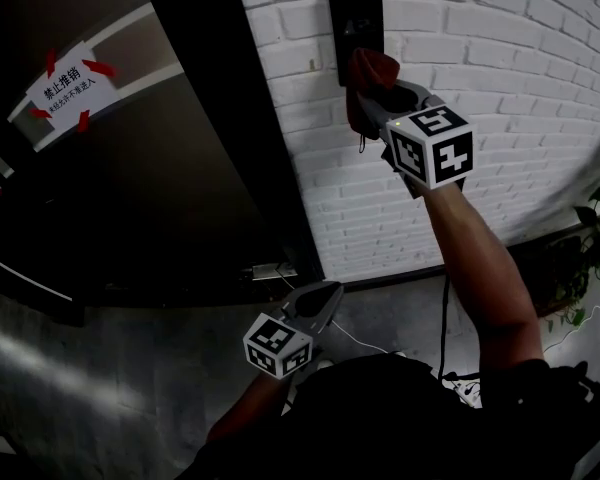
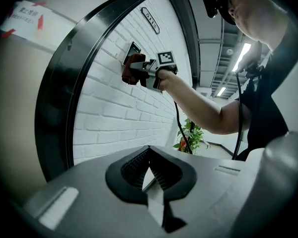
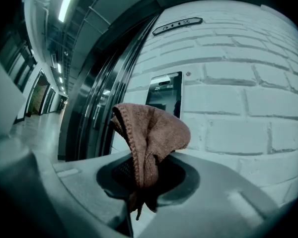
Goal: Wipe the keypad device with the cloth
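Observation:
A black keypad device (image 1: 355, 23) hangs on the white brick wall (image 1: 500, 98); it also shows as a dark panel (image 3: 165, 92) in the right gripper view and as a small dark plate (image 2: 133, 48) in the left gripper view. My right gripper (image 1: 365, 103) is shut on a reddish-brown cloth (image 1: 370, 73), raised against the device's lower part. The bunched cloth (image 3: 149, 138) sticks up from the shut jaws just short of the panel. My left gripper (image 1: 320, 303) hangs low near the floor, shut and empty.
A dark glass door (image 1: 170, 168) with a white notice taped by red strips (image 1: 68, 88) stands left of the wall. A potted plant (image 1: 595, 258) is at the right. Cables (image 1: 445, 318) run down by the wall's base.

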Motion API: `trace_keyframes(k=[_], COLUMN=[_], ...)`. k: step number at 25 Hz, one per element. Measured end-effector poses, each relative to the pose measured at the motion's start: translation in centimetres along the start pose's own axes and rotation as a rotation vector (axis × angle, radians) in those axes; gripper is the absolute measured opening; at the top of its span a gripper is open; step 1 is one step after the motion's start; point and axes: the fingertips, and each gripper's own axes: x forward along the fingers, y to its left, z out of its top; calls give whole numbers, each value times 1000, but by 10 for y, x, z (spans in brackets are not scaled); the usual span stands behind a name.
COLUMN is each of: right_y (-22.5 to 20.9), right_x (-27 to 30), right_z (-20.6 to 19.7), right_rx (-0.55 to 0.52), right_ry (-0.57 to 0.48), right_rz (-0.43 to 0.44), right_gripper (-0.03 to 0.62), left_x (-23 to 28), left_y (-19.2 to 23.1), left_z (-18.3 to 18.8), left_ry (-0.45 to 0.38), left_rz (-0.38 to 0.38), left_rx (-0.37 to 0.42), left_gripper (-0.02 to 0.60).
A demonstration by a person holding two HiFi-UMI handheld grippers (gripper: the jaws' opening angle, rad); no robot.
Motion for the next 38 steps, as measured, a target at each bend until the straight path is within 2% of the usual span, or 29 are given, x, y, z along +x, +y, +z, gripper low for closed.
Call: trace_keyframes(k=[16,19,23,28,32,35,38], right_y=[13,17,16,14,-3,-10,-17], right_x=[10,5,-14,-31,-30,-24,-19], right_z=[-61,-63,-30,51,100,125,138], right_rx=[52,54,-31,-179,-111,-71,-126], right_ry=[139,144,58,-95,-175,-189,-171], right_rz=[31,21,-53,-104,-89,-66,-93], right_gripper=[67,67,67,67,67,67,67], left_x=[-1,-2,-4,-4,-5,-7,-11], left_y=[-4,-3,-4,-3,-5,-4,-2], left_z=[-1,-1,-1,-1,-1,1,1], left_ry=[8,8,10,3,0,-5,-10], left_rz=[-11,-8,-10,-4,-5,3,14], left_rx=[-25,-24,-22,5,10,9,7], left_gripper=[17,17,17,17,17,17,17])
